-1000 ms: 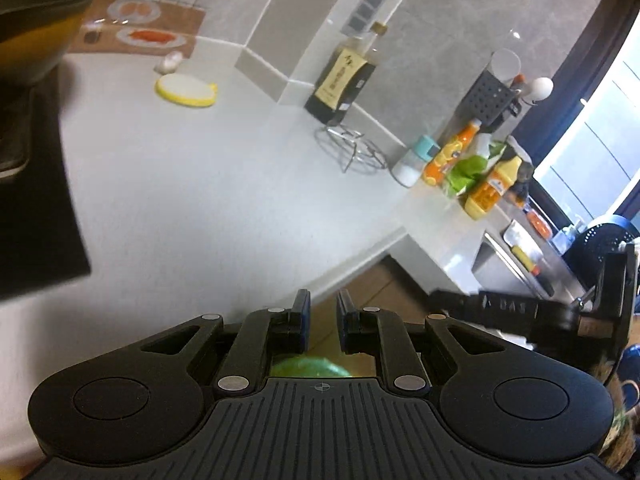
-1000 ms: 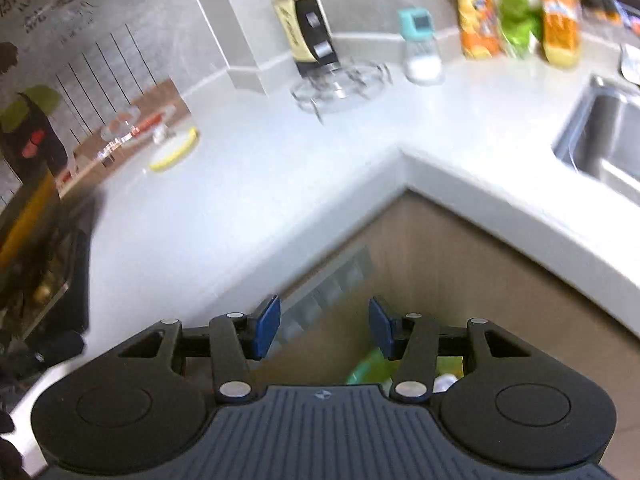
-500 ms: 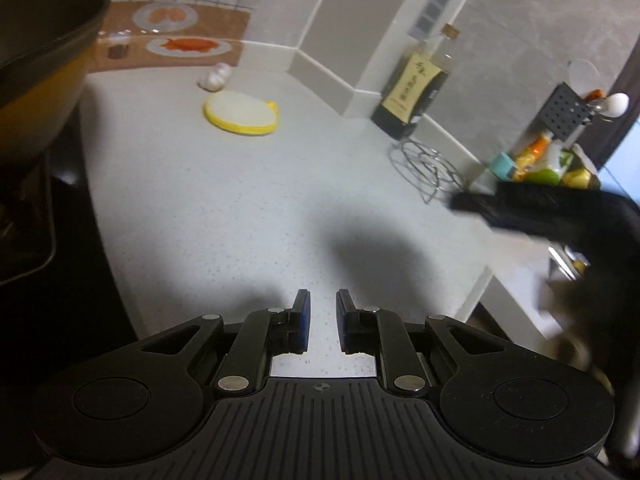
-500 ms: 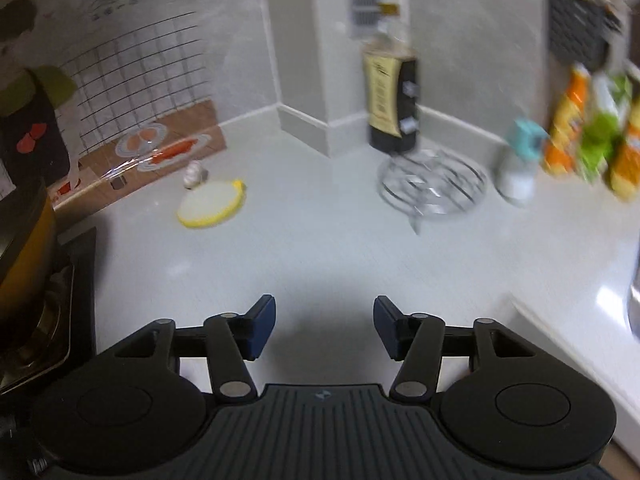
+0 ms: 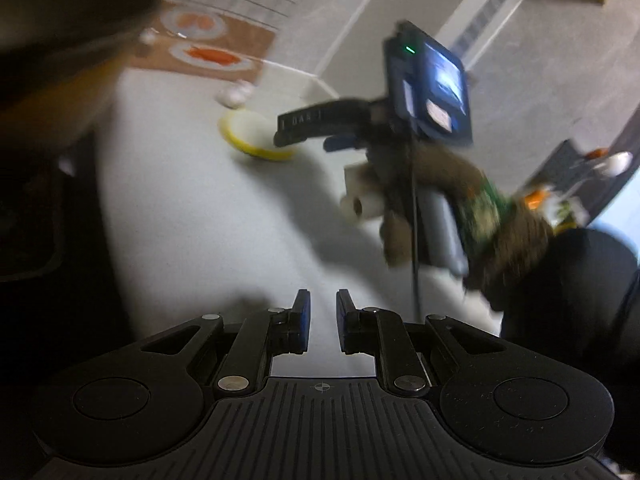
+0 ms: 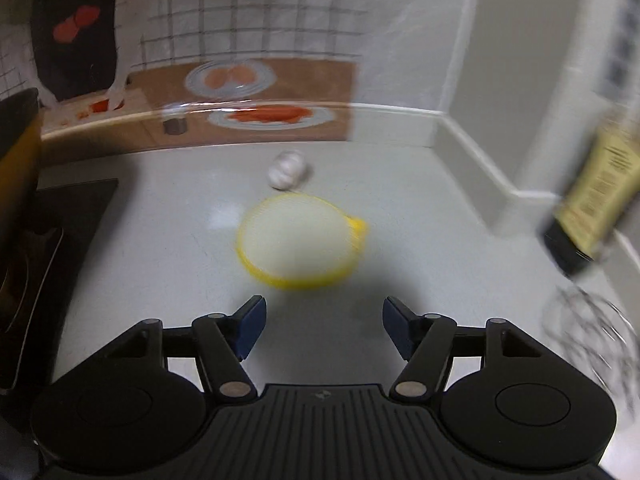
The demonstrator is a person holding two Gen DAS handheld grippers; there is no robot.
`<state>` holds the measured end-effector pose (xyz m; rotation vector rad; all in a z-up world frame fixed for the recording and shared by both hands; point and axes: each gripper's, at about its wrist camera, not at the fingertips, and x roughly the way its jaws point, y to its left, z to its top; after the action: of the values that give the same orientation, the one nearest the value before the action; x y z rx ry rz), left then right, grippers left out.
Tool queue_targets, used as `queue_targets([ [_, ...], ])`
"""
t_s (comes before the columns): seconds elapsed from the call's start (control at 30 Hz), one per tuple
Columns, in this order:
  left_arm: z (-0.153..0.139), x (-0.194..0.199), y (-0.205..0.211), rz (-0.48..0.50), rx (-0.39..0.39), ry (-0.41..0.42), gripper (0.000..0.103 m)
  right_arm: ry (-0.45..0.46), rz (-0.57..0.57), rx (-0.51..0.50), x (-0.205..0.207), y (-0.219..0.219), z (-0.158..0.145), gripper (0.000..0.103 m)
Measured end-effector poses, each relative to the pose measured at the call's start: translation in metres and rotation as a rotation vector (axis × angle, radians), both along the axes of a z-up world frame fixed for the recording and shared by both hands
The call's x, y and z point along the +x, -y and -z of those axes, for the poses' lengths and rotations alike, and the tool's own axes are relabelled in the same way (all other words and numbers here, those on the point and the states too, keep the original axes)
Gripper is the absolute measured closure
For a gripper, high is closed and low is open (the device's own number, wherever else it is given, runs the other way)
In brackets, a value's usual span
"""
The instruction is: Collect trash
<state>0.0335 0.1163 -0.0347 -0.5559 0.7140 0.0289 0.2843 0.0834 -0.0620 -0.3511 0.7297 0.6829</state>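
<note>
Jaws of the left gripper (image 5: pixel 322 322) stand nearly together in the left wrist view, a thin slit between the blue pads (image 5: pixel 303 322) and nothing in it; it hangs idle over the near part of the pale speckled surface (image 5: pixel 180 220). Farther off and to the right, the right gripper (image 5: pixel 292 132) reaches over a flat round yellow-rimmed piece with a white face (image 5: pixel 244 136), likely the trash to collect, which lies on the surface just near of a small white crumpled lump (image 5: pixel 236 94). Pale raised letters run along that gripper's black finger, too blurred to read. A person's hand in a knitted brown glove (image 5: pixel 440 172) carries it.

From the right wrist view, the right gripper (image 6: pixel 324 326) has its jaws opening, with only bare surface between them; the yellow-rimmed piece (image 6: pixel 300 240) lies just beyond the tips, and the crumpled lump (image 6: pixel 286 168) sits just behind it, near the printed splash panel (image 6: pixel 248 96). To do this well, I would open wider than the disc or take one edge, come in low, and tip a pad under the rim, since so flat a thing may slide toward the wall. At far right a dark bottle with a tan label (image 6: pixel 592 200) carries dark writing, smeared beyond reading.
</note>
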Motion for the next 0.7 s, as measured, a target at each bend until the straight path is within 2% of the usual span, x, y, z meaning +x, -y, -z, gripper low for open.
queue_targets([
  [0.1, 0.005, -0.003, -0.011, -0.042, -0.054, 0.001, 0.087, -0.045, -0.012, 0.011, 0.027, -0.036, 0.016, 0.038],
  [0.17, 0.006, -0.005, -0.014, -0.054, -0.032, 0.002, 0.087, -0.058, -0.017, -0.002, 0.038, -0.058, 0.027, 0.038],
  [0.27, 0.009, -0.003, -0.020, -0.067, -0.045, 0.001, 0.087, -0.045, -0.037, -0.013, 0.048, -0.083, 0.040, 0.035],
  [0.33, 0.010, 0.001, -0.020, -0.059, -0.045, 0.002, 0.087, 0.009, -0.045, -0.049, 0.051, -0.095, 0.045, 0.032],
  [0.4, 0.009, 0.002, -0.019, -0.050, -0.047, 0.007, 0.087, 0.047, -0.035, -0.074, 0.052, -0.100, 0.048, 0.028],
  [0.47, 0.009, 0.005, -0.020, -0.042, -0.049, 0.008, 0.087, 0.029, -0.028, -0.052, 0.055, -0.098, 0.049, 0.024],
  [0.57, 0.010, 0.010, -0.024, -0.032, -0.056, 0.005, 0.087, 0.020, -0.023, -0.050, 0.057, -0.092, 0.048, 0.024],
  [0.6, 0.010, 0.011, -0.023, -0.027, -0.057, 0.006, 0.087, 0.014, -0.019, -0.053, 0.058, -0.091, 0.047, 0.025],
  [0.67, 0.011, 0.012, -0.024, -0.017, -0.059, 0.007, 0.087, 0.030, -0.006, -0.071, 0.057, -0.087, 0.045, 0.040],
  [0.7, 0.011, 0.012, -0.023, -0.010, -0.060, 0.007, 0.087, 0.035, -0.007, -0.087, 0.056, -0.085, 0.044, 0.043],
])
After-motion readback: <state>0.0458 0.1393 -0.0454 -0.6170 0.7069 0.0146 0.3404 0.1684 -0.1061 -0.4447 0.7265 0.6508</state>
